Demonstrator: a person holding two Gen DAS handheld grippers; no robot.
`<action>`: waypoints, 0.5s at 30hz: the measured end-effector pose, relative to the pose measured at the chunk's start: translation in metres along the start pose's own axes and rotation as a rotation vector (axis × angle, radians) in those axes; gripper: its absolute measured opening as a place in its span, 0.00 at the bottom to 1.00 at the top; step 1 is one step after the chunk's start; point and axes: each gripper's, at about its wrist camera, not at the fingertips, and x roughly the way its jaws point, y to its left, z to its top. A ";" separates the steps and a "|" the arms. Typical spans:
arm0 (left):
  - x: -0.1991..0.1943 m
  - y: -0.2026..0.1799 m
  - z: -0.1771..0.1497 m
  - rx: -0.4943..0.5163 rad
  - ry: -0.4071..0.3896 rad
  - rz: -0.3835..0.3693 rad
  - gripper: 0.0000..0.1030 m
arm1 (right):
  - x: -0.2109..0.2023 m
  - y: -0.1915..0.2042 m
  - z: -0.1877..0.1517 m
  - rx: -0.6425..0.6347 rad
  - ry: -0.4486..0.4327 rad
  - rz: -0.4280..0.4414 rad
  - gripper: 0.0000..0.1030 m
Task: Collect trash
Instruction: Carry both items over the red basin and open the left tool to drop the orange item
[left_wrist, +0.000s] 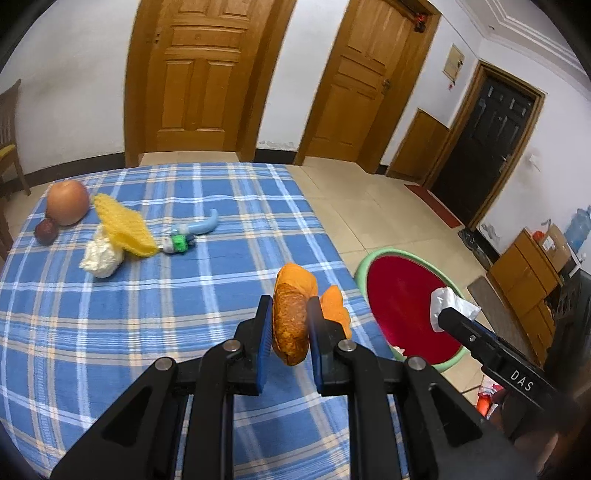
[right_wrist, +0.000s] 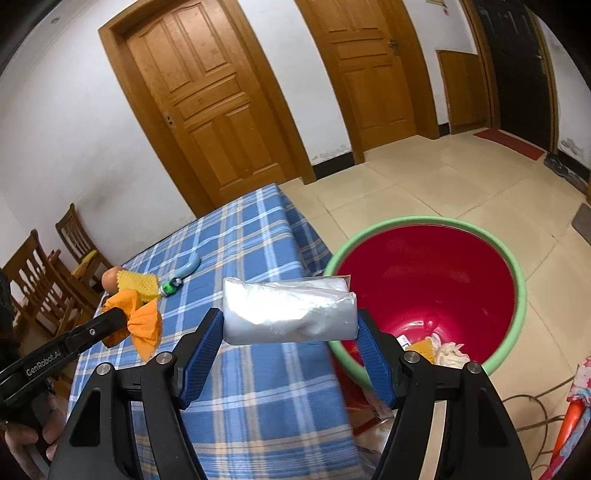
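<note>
My left gripper (left_wrist: 289, 306) is shut on an orange peel (left_wrist: 291, 317) and holds it above the right part of the blue plaid table (left_wrist: 147, 314); it also shows in the right wrist view (right_wrist: 127, 325). My right gripper (right_wrist: 290, 325) is shut on a white plastic packet (right_wrist: 290, 312), held over the table edge beside the red basin with a green rim (right_wrist: 432, 288). The basin (left_wrist: 402, 306) stands on the floor right of the table and holds some scraps (right_wrist: 439, 349).
On the table's far left lie an apple (left_wrist: 67, 202), a small dark fruit (left_wrist: 46, 231), a yellow foam net (left_wrist: 125, 230), a crumpled white tissue (left_wrist: 99, 258) and a blue-green toothbrush-like item (left_wrist: 192, 232). Wooden chairs (right_wrist: 40, 273) stand left. Cabinets (left_wrist: 528, 280) stand at the right.
</note>
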 end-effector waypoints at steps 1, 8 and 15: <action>0.004 -0.005 0.000 0.012 0.007 -0.001 0.17 | 0.000 -0.003 0.000 0.005 -0.002 -0.001 0.70; 0.029 -0.039 0.003 0.083 0.049 -0.041 0.17 | 0.005 -0.037 -0.001 0.063 0.012 -0.050 0.71; 0.065 -0.068 0.003 0.146 0.109 -0.071 0.17 | 0.013 -0.070 0.002 0.114 0.019 -0.109 0.71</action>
